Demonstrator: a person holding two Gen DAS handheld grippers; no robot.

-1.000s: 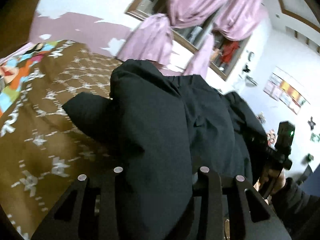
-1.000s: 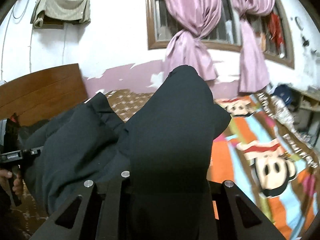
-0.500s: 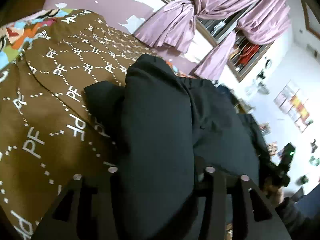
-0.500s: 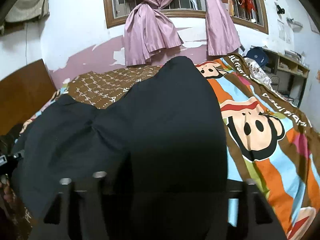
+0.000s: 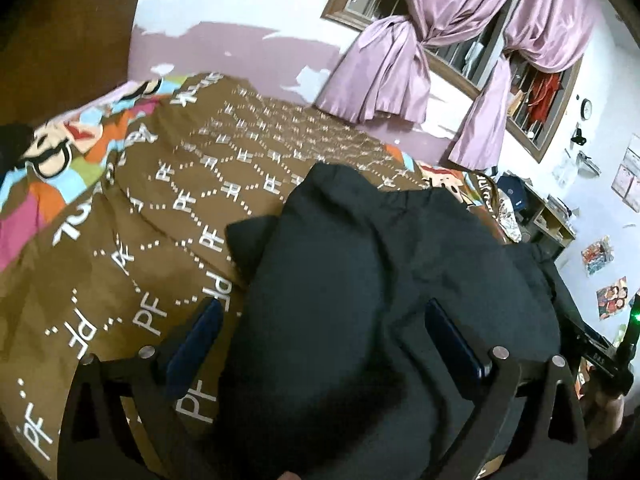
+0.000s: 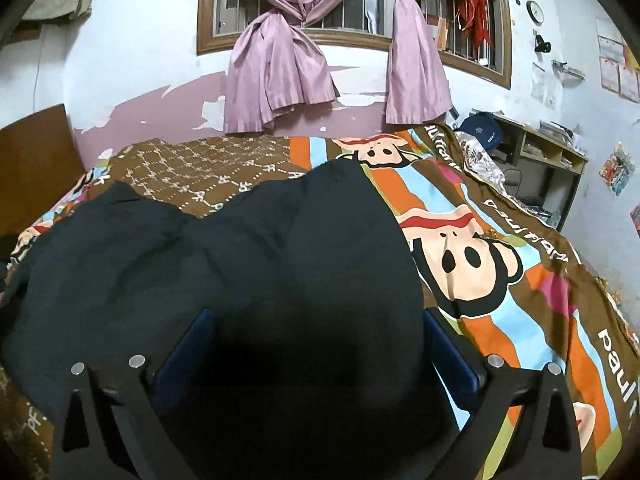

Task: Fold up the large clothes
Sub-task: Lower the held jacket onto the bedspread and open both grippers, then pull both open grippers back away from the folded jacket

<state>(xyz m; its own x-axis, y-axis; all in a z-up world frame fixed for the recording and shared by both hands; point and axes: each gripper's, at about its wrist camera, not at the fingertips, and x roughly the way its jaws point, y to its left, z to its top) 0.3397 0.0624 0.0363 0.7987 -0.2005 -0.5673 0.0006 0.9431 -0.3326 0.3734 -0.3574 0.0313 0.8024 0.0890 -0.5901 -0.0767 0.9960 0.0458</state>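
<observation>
Both pairs of jaws are opening. The left gripper (image 5: 320, 320) stands wide over the black garment (image 5: 360, 300), whose cloth bulges loose between its blue pads (image 5: 196, 340). The right gripper (image 6: 316, 328) does likewise, the garment spreading ahead and leftward across the cartoon bedspread (image 6: 500, 280).

Looking like a home bedroom. Bed (image 6: 520, 280) taking up most of the view, wearing a cartoon-monkey bedspread (image 6: 472, 256). Wooden headboard (image 6: 32, 152) standing at the bed's left end. Barred window (image 6: 360, 4) with tied pink curtains (image 6: 276, 68) sitting above the bed's far side. Shelf unit (image 6: 536, 152) standing right of the bed, wall clock (image 6: 535, 11) and posters (image 6: 618, 68) hanging above it.
</observation>
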